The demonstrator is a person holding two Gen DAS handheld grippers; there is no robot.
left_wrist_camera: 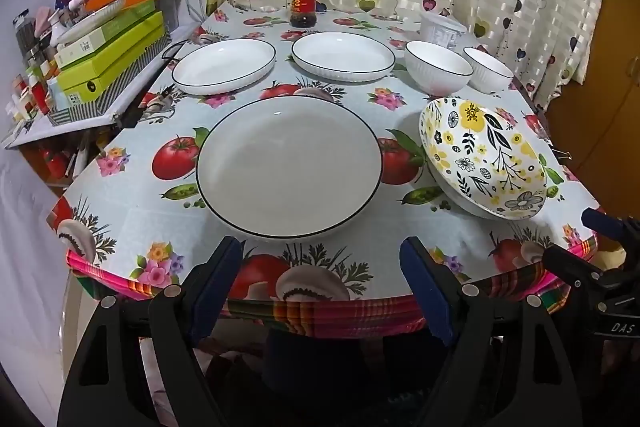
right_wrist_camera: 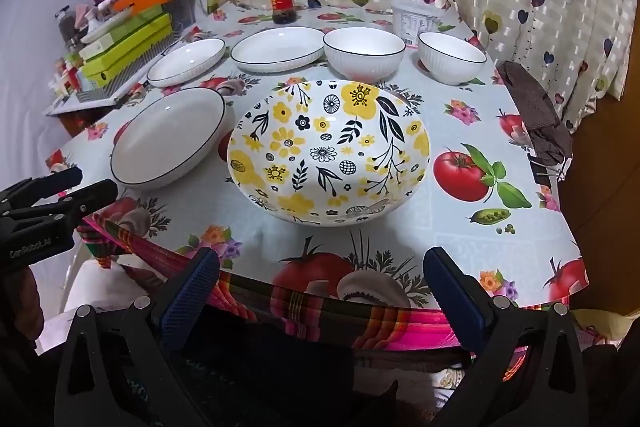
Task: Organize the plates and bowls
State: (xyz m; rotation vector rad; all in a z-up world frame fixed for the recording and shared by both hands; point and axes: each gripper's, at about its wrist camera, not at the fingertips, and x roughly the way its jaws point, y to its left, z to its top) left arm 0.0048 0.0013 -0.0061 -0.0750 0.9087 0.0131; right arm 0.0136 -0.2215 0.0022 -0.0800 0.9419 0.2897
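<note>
1. Hovering at the near edge of a table covered in a vegetable-print oilcloth, the left gripper and right gripper both stand spread wide, nothing between their blue pads.
2. Directly ahead of the left gripper lies a large white plate with a thin black rim; ahead of the right sits a wide bowl patterned with yellow flowers and black leaves, tilted as though resting on another dish.
3. Two smaller white black-rimmed plates lie farther back, beside two white ribbed bowls; a red-labelled sauce jar stands behind them.
4. No dish is yet lifted or stacked, so the sorting appears to be at its start.
5. A likely next move calls for lowering one gripper to a rim and pinching it squarely, since glazed ware may slip.
</note>
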